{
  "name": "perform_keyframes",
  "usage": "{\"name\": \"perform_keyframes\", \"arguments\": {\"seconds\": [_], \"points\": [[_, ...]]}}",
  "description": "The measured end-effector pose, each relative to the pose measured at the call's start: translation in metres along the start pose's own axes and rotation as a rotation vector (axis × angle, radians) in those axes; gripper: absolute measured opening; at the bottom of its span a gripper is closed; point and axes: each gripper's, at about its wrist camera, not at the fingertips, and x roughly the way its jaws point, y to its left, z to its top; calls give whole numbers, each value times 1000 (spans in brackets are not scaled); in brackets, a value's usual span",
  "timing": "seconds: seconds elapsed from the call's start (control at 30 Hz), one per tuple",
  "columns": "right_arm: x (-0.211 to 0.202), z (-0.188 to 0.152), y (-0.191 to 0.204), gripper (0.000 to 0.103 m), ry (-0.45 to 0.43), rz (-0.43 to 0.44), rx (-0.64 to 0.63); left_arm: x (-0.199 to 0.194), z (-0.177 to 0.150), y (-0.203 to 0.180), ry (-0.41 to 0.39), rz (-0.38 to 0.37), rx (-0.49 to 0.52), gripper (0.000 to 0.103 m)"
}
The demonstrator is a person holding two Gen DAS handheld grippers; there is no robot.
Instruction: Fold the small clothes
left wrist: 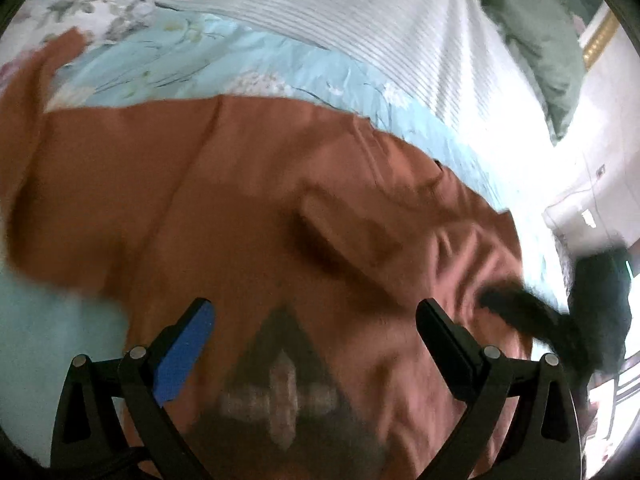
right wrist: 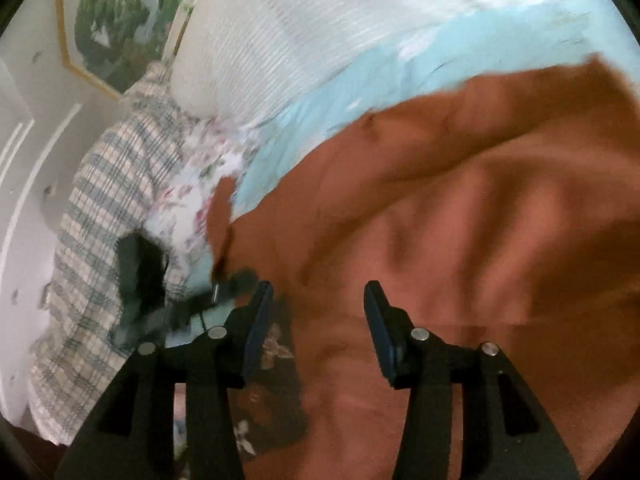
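A rust-orange T-shirt [left wrist: 260, 184] with a dark triangular print [left wrist: 280, 380] lies spread and wrinkled on a light blue floral bedspread [left wrist: 180, 64]. My left gripper [left wrist: 316, 320] is open just above the shirt's printed front, holding nothing. In the right wrist view the same shirt [right wrist: 460, 220] fills the right side, with part of the dark print [right wrist: 272, 392] by the left finger. My right gripper [right wrist: 318, 296] is open above the shirt near its edge, holding nothing. The other gripper shows as a dark blur at the right of the left wrist view [left wrist: 560, 312]. Both views are motion-blurred.
A white striped pillow [left wrist: 380, 12] lies beyond the shirt, and a green cushion [left wrist: 532, 40] at the far right. In the right wrist view a plaid cloth [right wrist: 104, 208] hangs at the left with a dark object [right wrist: 140, 272] on it. A framed picture [right wrist: 116, 20] hangs on the wall.
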Motion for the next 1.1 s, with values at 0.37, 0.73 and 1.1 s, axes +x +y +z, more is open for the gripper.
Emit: {"name": "perform_keyframes", "arguments": {"seconds": [0.37,0.73,1.1], "points": [[-88,-26,-53,49,-173,-143,141,83,55,-22,190,-36,198,6],[-119,-12,-80,49,-242,-309,165,14,16,29,-73,74,88,7],[-57,40,-134,49,-51,-481,141,-5,4,42,-219,88,23,5]]}}
